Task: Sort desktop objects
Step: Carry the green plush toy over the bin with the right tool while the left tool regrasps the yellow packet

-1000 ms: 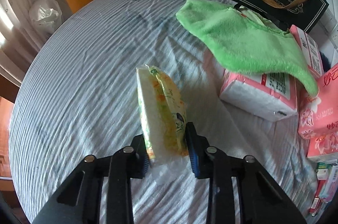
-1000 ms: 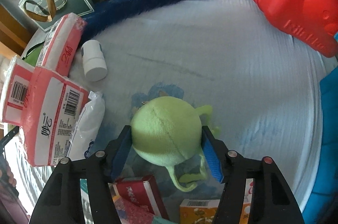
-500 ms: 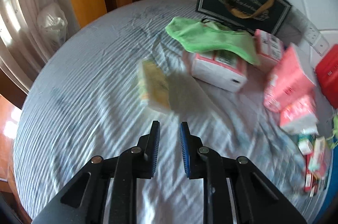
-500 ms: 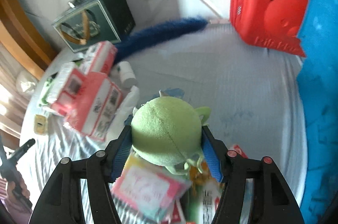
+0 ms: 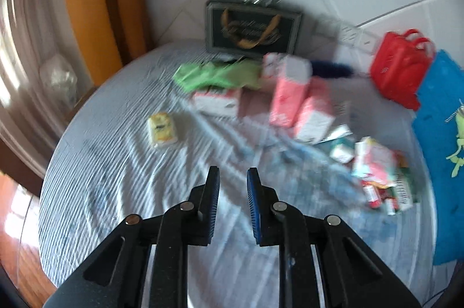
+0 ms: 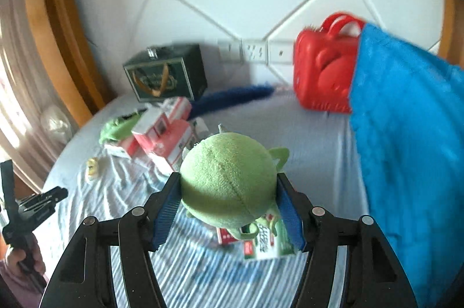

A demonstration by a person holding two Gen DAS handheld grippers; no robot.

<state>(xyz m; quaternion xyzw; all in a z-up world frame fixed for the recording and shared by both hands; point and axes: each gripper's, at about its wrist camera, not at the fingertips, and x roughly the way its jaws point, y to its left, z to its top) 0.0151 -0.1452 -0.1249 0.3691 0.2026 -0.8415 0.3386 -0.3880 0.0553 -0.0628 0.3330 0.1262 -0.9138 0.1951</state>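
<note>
My right gripper (image 6: 229, 192) is shut on a round green plush toy (image 6: 229, 177), held up above the striped tablecloth (image 6: 203, 279) and some small boxes (image 6: 261, 241). My left gripper (image 5: 232, 186) is shut with nothing between its blue pads, raised over the cloth. In the right wrist view the left gripper (image 6: 37, 206) shows at the left edge, with a hand (image 6: 20, 258) on it. A yellow tissue pack (image 5: 162, 129) lies flat on the cloth, far ahead-left of the left gripper. The plush toy (image 5: 459, 131) peeks in at that view's right edge.
Pink tissue packs (image 5: 287, 102) and a green cloth (image 5: 214, 74) lie mid-table. A dark gift bag (image 5: 252, 28) stands by the wall. A red bag (image 6: 322, 73), a blue towel (image 6: 406, 148) and a blue duster (image 6: 235, 96) are on the right. Small boxes (image 5: 377, 171) are piled front right.
The left gripper let go of the yellow tissue pack, which now lies on the cloth, then shut empty. Both grippers rose and drew back; the right one still carries the plush toy.
</note>
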